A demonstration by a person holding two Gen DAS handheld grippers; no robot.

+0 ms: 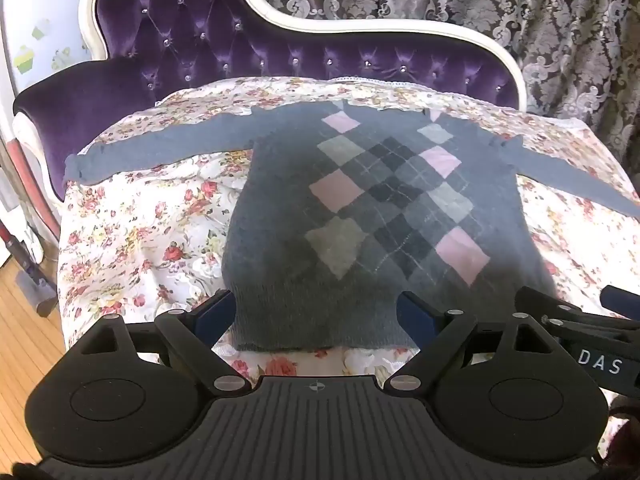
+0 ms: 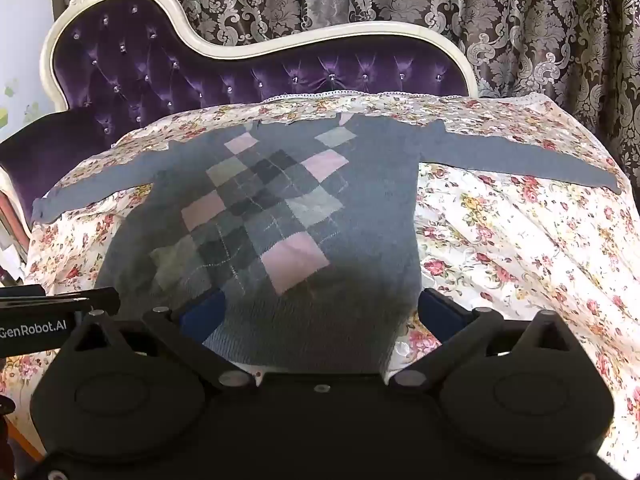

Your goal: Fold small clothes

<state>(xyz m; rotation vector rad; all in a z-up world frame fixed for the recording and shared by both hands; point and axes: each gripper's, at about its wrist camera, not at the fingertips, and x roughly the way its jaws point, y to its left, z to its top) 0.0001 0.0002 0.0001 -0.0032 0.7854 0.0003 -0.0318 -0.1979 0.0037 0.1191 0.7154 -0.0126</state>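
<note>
Though unfolded, sweater (image 1: 360,216) flat (sleeves outspread)

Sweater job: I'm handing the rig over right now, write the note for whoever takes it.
Left claw: open, empty, over the hem's left part.
Right claw: open, empty, over the hem's right part.
Grey argyle sweater: flat, front up, on the floral cover of the purple sofa, both sleeves spread out, hem nearest you.
Done: laid out only; no fold visible.
Left: fold sleeves inward, then fold the body.
</note>
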